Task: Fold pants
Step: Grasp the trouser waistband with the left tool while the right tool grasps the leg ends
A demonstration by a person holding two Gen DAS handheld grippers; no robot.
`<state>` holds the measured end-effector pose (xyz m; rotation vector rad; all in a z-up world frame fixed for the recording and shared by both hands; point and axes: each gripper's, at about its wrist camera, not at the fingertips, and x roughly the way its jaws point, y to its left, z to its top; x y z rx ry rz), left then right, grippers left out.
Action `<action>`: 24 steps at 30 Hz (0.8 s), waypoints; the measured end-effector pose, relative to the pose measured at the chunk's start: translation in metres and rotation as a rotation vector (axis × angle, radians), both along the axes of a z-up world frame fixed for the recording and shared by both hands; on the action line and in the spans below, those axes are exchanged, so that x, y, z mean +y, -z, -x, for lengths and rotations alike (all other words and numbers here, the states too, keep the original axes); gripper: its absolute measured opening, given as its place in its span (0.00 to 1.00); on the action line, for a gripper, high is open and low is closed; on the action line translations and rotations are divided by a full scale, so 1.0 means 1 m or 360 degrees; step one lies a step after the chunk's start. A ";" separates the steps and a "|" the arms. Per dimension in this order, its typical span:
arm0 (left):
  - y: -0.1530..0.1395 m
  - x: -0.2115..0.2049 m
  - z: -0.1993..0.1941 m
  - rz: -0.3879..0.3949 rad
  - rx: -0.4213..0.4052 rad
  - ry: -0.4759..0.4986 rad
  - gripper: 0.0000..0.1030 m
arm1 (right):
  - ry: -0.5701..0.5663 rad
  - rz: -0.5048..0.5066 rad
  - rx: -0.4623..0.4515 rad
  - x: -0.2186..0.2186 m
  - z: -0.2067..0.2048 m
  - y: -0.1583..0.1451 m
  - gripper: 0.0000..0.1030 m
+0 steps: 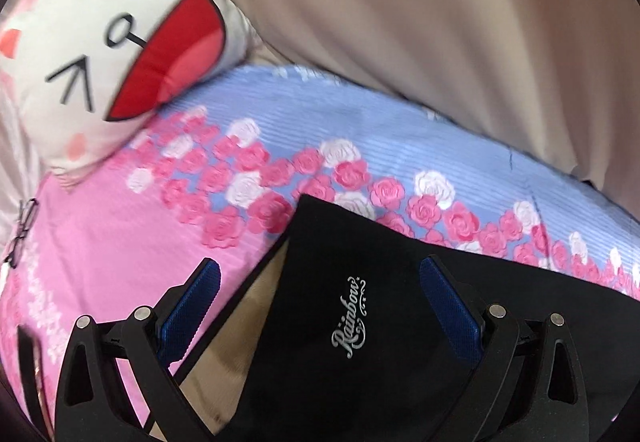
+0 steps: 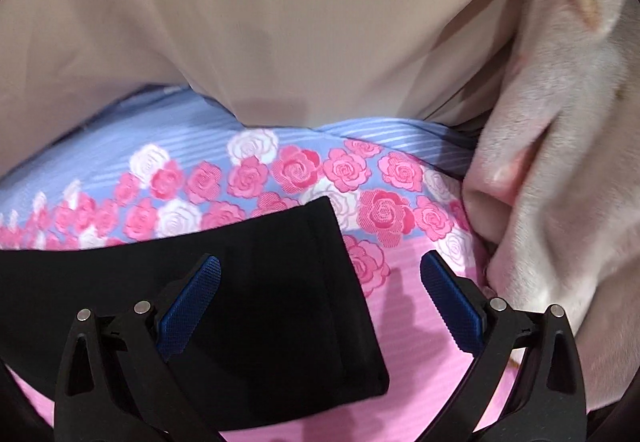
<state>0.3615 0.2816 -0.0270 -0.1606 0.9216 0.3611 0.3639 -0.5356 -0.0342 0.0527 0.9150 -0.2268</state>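
Black pants point(image 1: 360, 322) lie flat on a pink and blue rose-print bedsheet point(image 1: 120, 242). A silver "Rainbow" logo point(image 1: 349, 318) shows on the cloth in the left wrist view. My left gripper point(image 1: 320, 290) hovers open over that end, its blue pads point(image 1: 192, 310) wide apart and holding nothing. In the right wrist view the pants point(image 2: 260, 302) end in a hemmed edge on the sheet point(image 2: 420, 342). My right gripper point(image 2: 320, 290) is open above this end, with the left pad point(image 2: 188, 306) over the black cloth and the right pad over the pink sheet.
A white cartoon-face cushion point(image 1: 112, 53) with a red mouth sits at the far left of the bed. A beige curtain point(image 1: 440, 21) hangs behind the bed. A pale fleece blanket point(image 2: 560, 141) is bunched at the right. A strip of light floor point(image 1: 240, 342) shows beside the pants.
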 end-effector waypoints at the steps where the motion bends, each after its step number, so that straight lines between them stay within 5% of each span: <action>1: 0.004 0.001 -0.003 -0.0004 0.0021 -0.0003 0.95 | -0.0005 -0.0005 0.0014 0.000 -0.003 0.004 0.95; 10: 0.025 0.013 -0.028 -0.0103 0.0094 0.0003 0.95 | -0.0079 -0.0121 -0.0004 -0.006 -0.014 0.021 0.93; 17: 0.028 0.028 -0.048 0.0018 0.0097 -0.0003 0.91 | -0.0139 -0.0154 -0.0029 0.007 -0.018 0.019 0.61; 19: 0.026 0.028 -0.048 0.0088 0.0063 0.0029 0.46 | -0.0147 -0.0172 -0.0038 0.008 -0.017 0.018 0.45; 22: 0.021 0.027 -0.045 0.0133 0.0049 0.0006 0.25 | -0.0162 -0.0196 -0.0062 0.014 -0.014 0.013 0.24; 24: 0.012 0.023 -0.040 0.0120 0.0018 0.0025 0.23 | -0.0170 -0.0194 -0.0085 0.016 -0.010 0.006 0.16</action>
